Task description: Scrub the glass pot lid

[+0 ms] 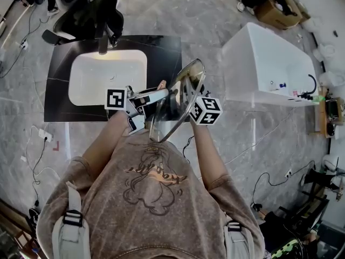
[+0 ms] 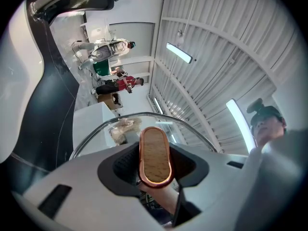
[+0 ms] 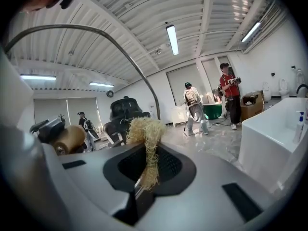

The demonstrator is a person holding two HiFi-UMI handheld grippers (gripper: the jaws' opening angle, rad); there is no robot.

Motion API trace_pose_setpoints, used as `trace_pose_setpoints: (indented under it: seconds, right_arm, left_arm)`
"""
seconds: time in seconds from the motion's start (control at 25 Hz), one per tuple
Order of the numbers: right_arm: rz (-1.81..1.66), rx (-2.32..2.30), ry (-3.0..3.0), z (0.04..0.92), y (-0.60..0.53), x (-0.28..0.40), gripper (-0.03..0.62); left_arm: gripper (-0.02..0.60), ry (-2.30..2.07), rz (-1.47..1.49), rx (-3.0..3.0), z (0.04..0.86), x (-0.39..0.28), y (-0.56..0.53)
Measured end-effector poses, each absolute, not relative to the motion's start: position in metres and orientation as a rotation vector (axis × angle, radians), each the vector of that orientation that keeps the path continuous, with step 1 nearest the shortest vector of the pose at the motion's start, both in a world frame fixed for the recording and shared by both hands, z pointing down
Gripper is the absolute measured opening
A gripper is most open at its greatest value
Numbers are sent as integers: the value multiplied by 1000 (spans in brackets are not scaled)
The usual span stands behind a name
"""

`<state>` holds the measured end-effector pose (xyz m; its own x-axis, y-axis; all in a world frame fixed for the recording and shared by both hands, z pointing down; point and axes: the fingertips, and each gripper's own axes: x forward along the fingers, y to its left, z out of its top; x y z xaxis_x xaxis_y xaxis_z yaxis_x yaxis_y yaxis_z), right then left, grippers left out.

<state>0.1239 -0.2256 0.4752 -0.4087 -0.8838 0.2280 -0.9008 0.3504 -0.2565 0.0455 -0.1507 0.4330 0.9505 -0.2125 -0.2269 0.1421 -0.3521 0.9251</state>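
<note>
In the head view the glass pot lid (image 1: pixel 180 99) stands on edge in mid-air at the centre of my picture. It is just past the near edge of the black counter (image 1: pixel 59 99), with the white sink (image 1: pixel 86 85) at its ten o'clock. My left gripper (image 1: pixel 155 95) reaches it from nine o'clock and my right gripper (image 1: pixel 194 106) from three. In the left gripper view the jaws are clamped on the lid's copper-rimmed wooden handle (image 2: pixel 155 154), and the glass arches away at twelve o'clock. In the right gripper view the jaws pinch a straw-coloured fibre scrubber (image 3: pixel 147 146), and the lid's rim curves overhead from ten o'clock. I judge the lid stiff, fairly heavy, breakable and slick when wet, so the handle is the only sound hold. The scrubber looks soft and light and should press gently.
</note>
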Motion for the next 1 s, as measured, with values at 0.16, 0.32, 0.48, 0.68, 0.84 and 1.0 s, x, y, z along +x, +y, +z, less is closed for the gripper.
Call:
trace_pose_setpoints:
  seconds: [0.16, 0.32, 0.48, 0.68, 0.84, 1.0]
  right_arm:
    - [557, 1655, -2519, 488, -225, 121, 48]
    - [572, 1616, -2498, 502, -222, 116, 48]
    - [597, 1595, -2490, 514, -218, 112, 48]
    - [615, 1574, -2468, 528, -215, 109, 48]
    - [660, 1535, -2467, 537, -206, 101, 47]
    - [674, 1493, -2468, 544, -199, 94, 48]
  left_arm:
    - [178, -49, -379, 1886, 432, 45, -151]
    - [178, -36, -415, 1885, 426, 45, -152]
    - [178, -27, -432, 1873, 424, 43, -151]
    - [178, -36, -431, 1879, 424, 43, -153]
    - [178, -43, -431, 1863, 426, 42, -152]
    - [178, -37, -455, 1861, 422, 43, -154]
